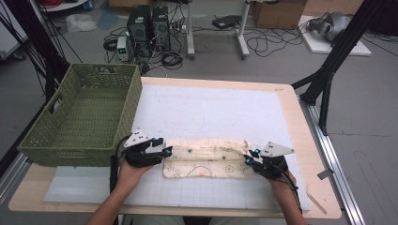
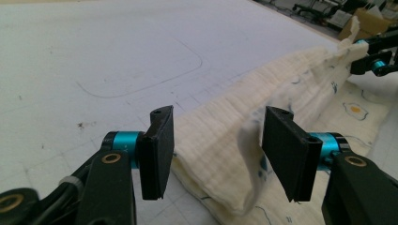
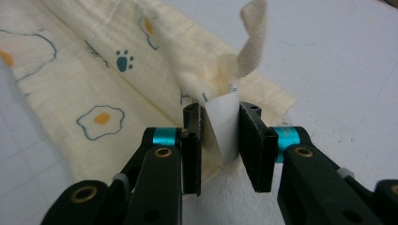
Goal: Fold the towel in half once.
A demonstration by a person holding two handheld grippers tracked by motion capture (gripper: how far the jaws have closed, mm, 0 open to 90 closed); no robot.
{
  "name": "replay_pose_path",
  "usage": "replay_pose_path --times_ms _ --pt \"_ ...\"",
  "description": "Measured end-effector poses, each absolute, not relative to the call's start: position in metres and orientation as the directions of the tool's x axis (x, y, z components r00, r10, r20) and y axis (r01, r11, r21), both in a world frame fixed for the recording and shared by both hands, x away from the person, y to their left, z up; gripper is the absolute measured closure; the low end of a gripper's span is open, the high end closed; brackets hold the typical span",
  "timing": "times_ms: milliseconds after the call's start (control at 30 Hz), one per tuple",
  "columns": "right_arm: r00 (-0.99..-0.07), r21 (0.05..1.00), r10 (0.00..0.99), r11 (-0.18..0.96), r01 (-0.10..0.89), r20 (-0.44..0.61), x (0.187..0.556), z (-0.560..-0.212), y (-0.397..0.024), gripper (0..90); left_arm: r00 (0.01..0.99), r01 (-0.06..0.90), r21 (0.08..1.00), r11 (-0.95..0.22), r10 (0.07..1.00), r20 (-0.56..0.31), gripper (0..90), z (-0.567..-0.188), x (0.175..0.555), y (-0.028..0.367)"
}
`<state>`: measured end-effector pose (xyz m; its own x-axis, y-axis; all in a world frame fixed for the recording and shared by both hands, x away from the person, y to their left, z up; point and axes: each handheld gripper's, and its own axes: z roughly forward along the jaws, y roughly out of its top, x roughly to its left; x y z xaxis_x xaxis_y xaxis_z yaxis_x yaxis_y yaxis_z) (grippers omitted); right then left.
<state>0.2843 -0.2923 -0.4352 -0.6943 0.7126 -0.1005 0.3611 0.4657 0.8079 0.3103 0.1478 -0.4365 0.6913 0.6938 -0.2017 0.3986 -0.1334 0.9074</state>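
1. The cloth (image 1: pixel 205 161), cream with fried-egg and paw prints, lies folded into a long strip at the near middle of the surface (image 1: pixel 286 101), on the white mat (image 1: pixel 211 108).
2. Its long axis runs across the high view from 9 o'clock to 3 o'clock, parallel to the near edge of the surface; one short end points toward the basket side, the other toward the bare right side.
3. The fold along its far edge is raised in a soft ridge, while the near half lies flat.
4. The left tongs (image 1: pixel 162 147) sit at the 9 o'clock end of the cloth. In the left gripper view the left tongs (image 2: pixel 216 150) stand wide apart, with the ridge of the cloth (image 2: pixel 225 154) between the pads; one wisp of fabric hangs beside the right pad, and neither pad presses on it.
5. The right tongs (image 1: pixel 250 156) sit at the 3 o'clock end. In the right gripper view the right tongs (image 3: pixel 220 140) stand slightly apart with a white label (image 3: pixel 225 124) of the cloth (image 3: pixel 84 79) between the pads; whether the pads pinch it I cannot tell. A loose tab of cloth curls up beyond it.
6. A green woven basket (image 1: pixel 82 117) stands at 10 o'clock from the cloth, just beside the left tongs.
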Motion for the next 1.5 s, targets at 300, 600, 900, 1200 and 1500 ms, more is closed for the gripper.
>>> replay_pose_path --times_ms 300,600,900,1200,1500 --pt "-0.678 0.783 0.721 0.502 0.368 -0.143 0.267 -0.430 -0.313 59.3 0.663 0.398 0.913 -0.083 0.714 -0.224 44.1 -0.434 0.313 0.157" --pt "-0.595 0.771 0.782 0.491 0.406 -0.184 0.255 -0.426 -0.344 59.1 0.652 0.453 0.879 -0.150 0.728 -0.211 49.5 -0.439 0.319 0.146" --pt "-0.588 0.812 0.797 0.433 0.391 -0.142 0.259 -0.423 -0.340 57.7 0.667 0.505 0.827 -0.248 0.720 -0.192 56.5 -0.446 0.321 0.134" --pt "-0.596 0.813 0.791 0.432 0.390 -0.135 0.261 -0.423 -0.336 57.7 0.708 0.476 0.807 -0.349 0.697 -0.117 86.9 -0.448 0.317 0.125" --pt "-0.602 0.826 0.787 0.425 0.370 -0.135 0.261 -0.420 -0.331 57.2 0.654 0.497 0.837 -0.229 0.732 -0.188 88.4 -0.442 0.321 0.144"
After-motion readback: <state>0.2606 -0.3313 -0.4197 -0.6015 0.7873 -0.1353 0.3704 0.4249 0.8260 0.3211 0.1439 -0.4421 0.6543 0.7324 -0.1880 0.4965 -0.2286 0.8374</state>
